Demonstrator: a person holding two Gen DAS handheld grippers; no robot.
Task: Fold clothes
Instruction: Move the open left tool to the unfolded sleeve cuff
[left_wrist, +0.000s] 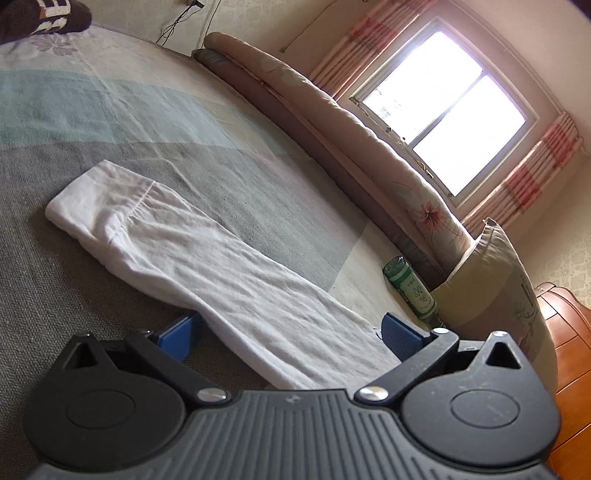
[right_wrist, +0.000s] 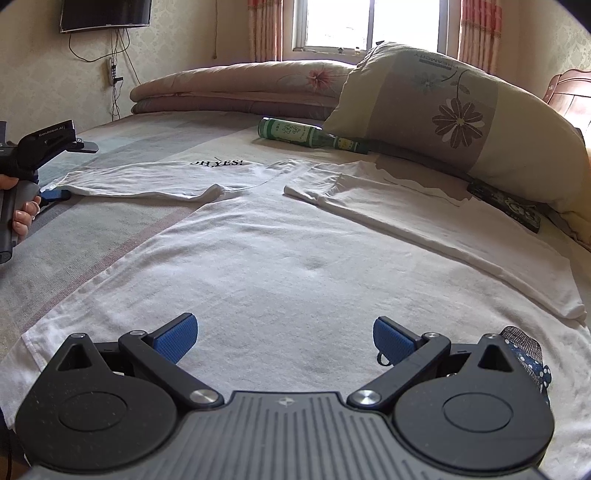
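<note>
A white T-shirt (right_wrist: 280, 251) lies spread flat on the bed, with one side folded in on the right (right_wrist: 436, 221). A strip printed "OH, YES!" (right_wrist: 218, 163) reaches to the left. My right gripper (right_wrist: 284, 338) is open and hovers low over the shirt's near body, with nothing between its blue pads (right_wrist: 177, 338). In the left wrist view a long white strip of the shirt (left_wrist: 207, 254) runs away from me. My left gripper (left_wrist: 291, 336) is open and straddles its near end. A hand holds that left gripper (right_wrist: 55, 194) at the strip's left tip.
A green glass bottle (right_wrist: 291, 132) lies beside a large flowered pillow (right_wrist: 454, 110). A rolled quilt (right_wrist: 236, 85) lines the far edge under the window. A dark flat object (right_wrist: 506, 206) sits by the pillow. A brown garment (left_wrist: 40, 16) lies far off. A wooden headboard (left_wrist: 569, 343) stands right.
</note>
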